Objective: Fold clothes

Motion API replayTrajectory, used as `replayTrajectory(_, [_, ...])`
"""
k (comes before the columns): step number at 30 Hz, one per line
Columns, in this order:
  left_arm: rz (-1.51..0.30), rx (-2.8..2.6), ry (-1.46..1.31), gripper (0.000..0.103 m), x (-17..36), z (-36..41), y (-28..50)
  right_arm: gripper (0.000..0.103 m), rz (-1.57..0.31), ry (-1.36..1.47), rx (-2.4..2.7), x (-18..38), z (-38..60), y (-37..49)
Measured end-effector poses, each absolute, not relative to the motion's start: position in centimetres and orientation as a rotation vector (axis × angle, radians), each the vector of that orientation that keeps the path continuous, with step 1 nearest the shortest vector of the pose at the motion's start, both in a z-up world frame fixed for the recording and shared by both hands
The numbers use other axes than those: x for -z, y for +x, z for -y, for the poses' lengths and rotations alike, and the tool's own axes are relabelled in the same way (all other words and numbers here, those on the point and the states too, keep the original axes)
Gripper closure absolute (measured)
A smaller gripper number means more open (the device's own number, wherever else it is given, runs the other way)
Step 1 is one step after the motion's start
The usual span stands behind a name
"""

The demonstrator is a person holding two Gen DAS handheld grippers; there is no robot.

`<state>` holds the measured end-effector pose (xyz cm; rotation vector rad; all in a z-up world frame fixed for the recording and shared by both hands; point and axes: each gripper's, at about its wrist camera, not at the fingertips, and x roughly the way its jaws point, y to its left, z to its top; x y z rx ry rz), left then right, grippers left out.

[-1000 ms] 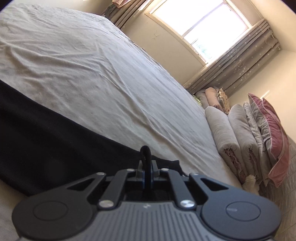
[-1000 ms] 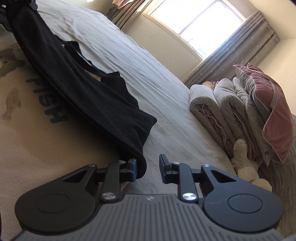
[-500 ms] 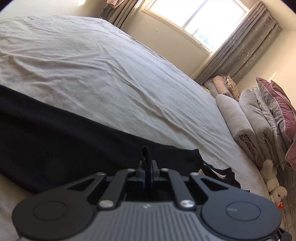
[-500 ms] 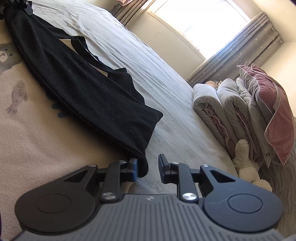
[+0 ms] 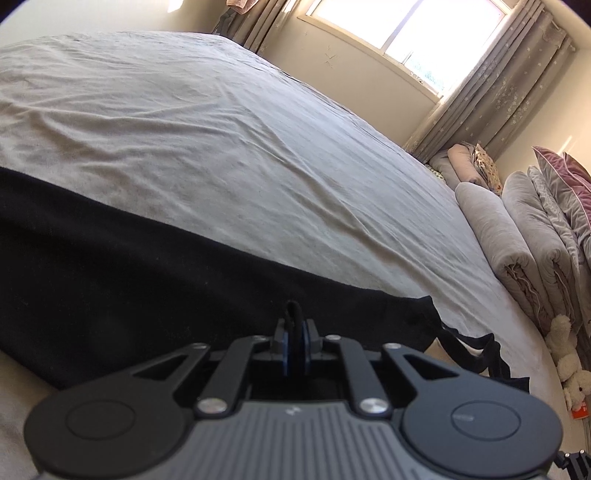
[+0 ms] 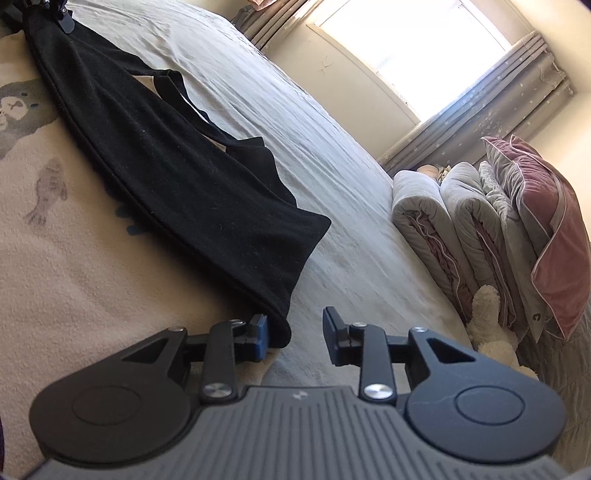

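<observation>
Black knit garment (image 6: 177,177), a long flat strip of dark cloth, laid across the bed over a cream fleece blanket with grey animal prints (image 6: 55,258) and onto the pale grey wrinkled bedsheet (image 5: 221,147).

Left gripper (image 5: 294,341): fingers (image 5: 283,343) almost together, opening slightly, with a thin fold of the black cloth pinched between the blue pads and a small loop of it standing up just past the tips. Rest of the garment spread broad to the left of and ahead of these fingers, its straps trailing off to their right.

Right gripper (image 6: 295,339): fingers apart and opening. Left finger (image 6: 260,338) touching the rounded near corner of the garment; right finger (image 6: 332,339) clear of it, with bare bedsheet showing in the gap. Cloth released here, no squeeze on it. Garment running away from these fingers up and to the left, toward the left gripper seen small and dark at its far end (image 6: 55,11).

Beyond and to the right of both sets of fingers: rolled grey quilts (image 6: 443,221) stacked along the bed's edge, a dusty pink velvet cushion (image 6: 546,229) leaning on them, a cream plush toy (image 6: 487,325) at their foot. Farther ahead, a bright window (image 5: 406,26) with grey star-print curtains (image 5: 498,99).
</observation>
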<state>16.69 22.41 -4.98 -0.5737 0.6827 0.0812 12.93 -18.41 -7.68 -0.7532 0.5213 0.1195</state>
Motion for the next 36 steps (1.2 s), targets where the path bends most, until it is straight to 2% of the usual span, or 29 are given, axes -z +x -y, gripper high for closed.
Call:
replayTrajectory(2, [-0.69,-0.062,-0.594,0.09,4.9,-22.9,16.5,0.065,-0.534,-0.72,-0.134,7.1,18.8,12.9])
replayTrajectory(4, [-0.703,-0.031,-0.611,0.079,4.6,-23.4,16.2,0.063,-0.553,-0.667,-0.155,6.4,19.5,12.9])
replayTrajectory(6, [-0.72,0.01,-0.624,0.067,4.4,-23.8,15.9,0.056,-0.582,-0.593,-0.186,5.5,20.3,12.9])
replayTrajectory(8, [-0.747,0.055,-0.62,0.063,4.2,-23.6,15.4,0.056,-0.596,-0.539,-0.208,4.9,20.9,12.8])
replayTrajectory(12, [-0.78,0.106,-0.577,0.066,4.0,-22.9,14.4,0.054,-0.595,-0.489,-0.221,4.2,21.3,12.9])
replayTrajectory(15, [-0.778,0.08,-0.522,0.098,3.9,-22.2,14.2,0.053,-0.593,-0.454,-0.231,3.9,21.3,12.8])
replayTrajectory(19, [-0.723,0.079,-0.498,0.095,3.7,-21.8,14.4,0.053,-0.595,-0.434,-0.25,3.7,21.2,12.7])
replayTrajectory(20, [-0.727,0.063,-0.516,0.091,3.9,-22.1,14.7,0.053,-0.595,-0.432,-0.253,3.7,21.1,12.6])
replayTrajectory(21, [-0.731,0.053,-0.536,0.079,4.2,-22.3,14.9,0.053,-0.595,-0.428,-0.256,3.6,21.2,12.6])
replayTrajectory(22, [-0.729,0.047,-0.553,0.077,4.6,-22.4,15.0,0.052,-0.596,-0.423,-0.258,3.6,21.3,12.6])
replayTrajectory(25, [-0.692,0.033,-0.551,0.08,5.2,-22.1,14.9,0.051,-0.596,-0.404,-0.262,3.5,21.6,12.7])
replayTrajectory(26, [-0.674,0.026,-0.526,0.085,5.1,-21.8,14.9,0.051,-0.598,-0.4,-0.261,3.5,21.7,12.7])
replayTrajectory(27, [-0.659,0.02,-0.497,0.096,5.0,-21.6,14.8,0.051,-0.599,-0.396,-0.26,3.6,21.8,12.7])
replayTrajectory(28, [-0.647,0.014,-0.462,0.097,4.9,-21.3,14.7,0.051,-0.6,-0.393,-0.256,3.6,21.9,12.8])
replayTrajectory(35, [-0.648,-0.043,-0.372,0.091,4.8,-21.2,14.5,0.05,-0.601,-0.376,-0.245,3.6,22.2,12.8])
replayTrajectory(36, [-0.636,-0.058,-0.37,0.087,4.5,-21.2,14.3,0.05,-0.6,-0.368,-0.247,3.5,22.3,12.8])
